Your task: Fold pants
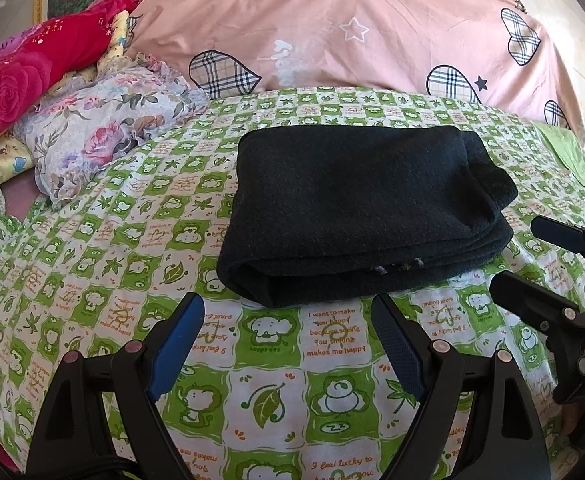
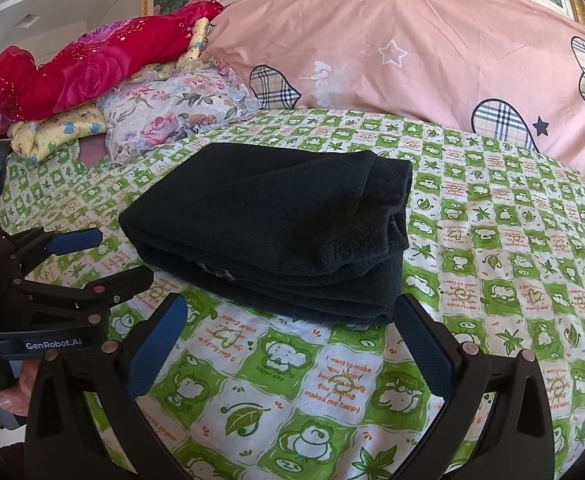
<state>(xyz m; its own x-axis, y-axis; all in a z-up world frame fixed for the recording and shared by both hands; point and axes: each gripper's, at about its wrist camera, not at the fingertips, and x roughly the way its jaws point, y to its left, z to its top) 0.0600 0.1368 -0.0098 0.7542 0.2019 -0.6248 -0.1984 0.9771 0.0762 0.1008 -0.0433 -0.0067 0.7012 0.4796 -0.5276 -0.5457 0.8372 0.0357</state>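
The black pants [image 1: 356, 208] lie folded into a thick rectangular stack on the green-and-white patterned bedsheet [image 1: 132, 264]. In the right wrist view the same stack [image 2: 276, 224] shows its layered edges facing me. My left gripper [image 1: 288, 316] is open just short of the stack's near edge, nothing between its blue pads. My right gripper [image 2: 288, 320] is open too, its right finger close to the stack's near right corner without holding it. Each gripper appears in the other's view: the right one [image 1: 532, 256] at the right edge, the left one [image 2: 112, 256] at the left edge.
A large pink pillow [image 1: 352, 28] with plaid hearts lies across the back of the bed. A floral cushion [image 1: 112, 128], red rose-print bedding [image 1: 32, 76] and yellow fabric are piled at the back left. A person's hand [image 2: 12, 396] holds the left gripper's handle.
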